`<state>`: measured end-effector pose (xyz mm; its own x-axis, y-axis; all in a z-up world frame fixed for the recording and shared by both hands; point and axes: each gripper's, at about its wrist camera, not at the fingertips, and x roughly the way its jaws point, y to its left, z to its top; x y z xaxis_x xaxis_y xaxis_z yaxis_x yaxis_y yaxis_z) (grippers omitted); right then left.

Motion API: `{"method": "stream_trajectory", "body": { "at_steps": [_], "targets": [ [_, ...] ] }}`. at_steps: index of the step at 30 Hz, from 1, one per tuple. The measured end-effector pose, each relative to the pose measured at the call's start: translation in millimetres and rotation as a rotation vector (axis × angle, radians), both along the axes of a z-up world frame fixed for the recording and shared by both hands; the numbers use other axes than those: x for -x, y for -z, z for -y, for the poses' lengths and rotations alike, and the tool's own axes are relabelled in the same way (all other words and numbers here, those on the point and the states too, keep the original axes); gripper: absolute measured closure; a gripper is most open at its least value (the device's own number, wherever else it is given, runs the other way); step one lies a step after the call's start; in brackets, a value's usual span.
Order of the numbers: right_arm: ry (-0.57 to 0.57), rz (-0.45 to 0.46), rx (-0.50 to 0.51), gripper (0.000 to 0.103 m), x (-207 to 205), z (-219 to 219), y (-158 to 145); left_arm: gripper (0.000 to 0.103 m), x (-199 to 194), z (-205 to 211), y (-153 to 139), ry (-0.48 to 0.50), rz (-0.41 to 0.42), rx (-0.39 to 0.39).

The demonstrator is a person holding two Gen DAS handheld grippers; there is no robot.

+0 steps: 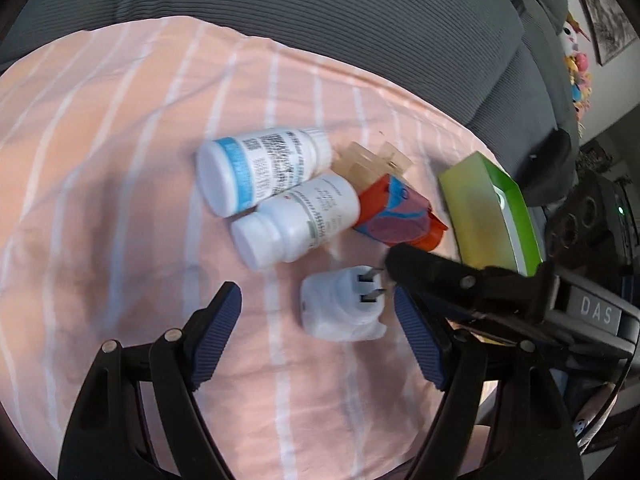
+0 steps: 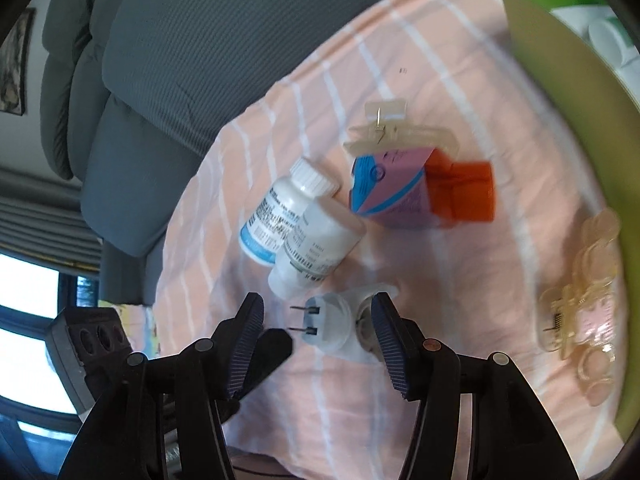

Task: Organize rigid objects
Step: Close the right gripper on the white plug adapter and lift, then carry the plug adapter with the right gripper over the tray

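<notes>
A white plug adapter (image 2: 336, 322) lies on a peach striped cloth (image 1: 120, 160), between the parted right gripper (image 2: 318, 316) fingers, unpressed. The left gripper (image 1: 318, 300) hovers open above it; two white pill bottles (image 1: 280, 192) lie nearby.

Item: our two handheld grippers. Left gripper (image 1: 318, 300) and right gripper (image 2: 318, 312) are alike: glossy black forked arms, round silver rivets, ribbed navy-blue pads (image 1: 218, 336). We read "DAS" in pale lettering on one body.
</notes>
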<state>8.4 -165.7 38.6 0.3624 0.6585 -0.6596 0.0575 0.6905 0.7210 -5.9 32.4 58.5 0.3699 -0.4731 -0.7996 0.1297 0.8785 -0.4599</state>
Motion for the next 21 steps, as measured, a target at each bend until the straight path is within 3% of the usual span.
{"method": "stream_trajectory", "body": {
  "at_steps": [10,13,16,21],
  "targets": [
    [-0.022,-0.047,-0.022,0.045,-4,-5,11,0.028,-7,19,20,0.044,-0.060,0.005],
    [-0.040,-0.061,-0.016,0.045,-8,-11,15,0.034,-8,25,24,0.058,-0.071,0.000],
    [-0.057,-0.086,0.001,0.045,-11,-16,21,0.049,-8,29,26,0.067,-0.070,-0.005],
    [-0.041,-0.081,0.047,0.050,-10,-17,22,0.053,-8,38,20,0.098,-0.016,-0.052]
  ]
}}
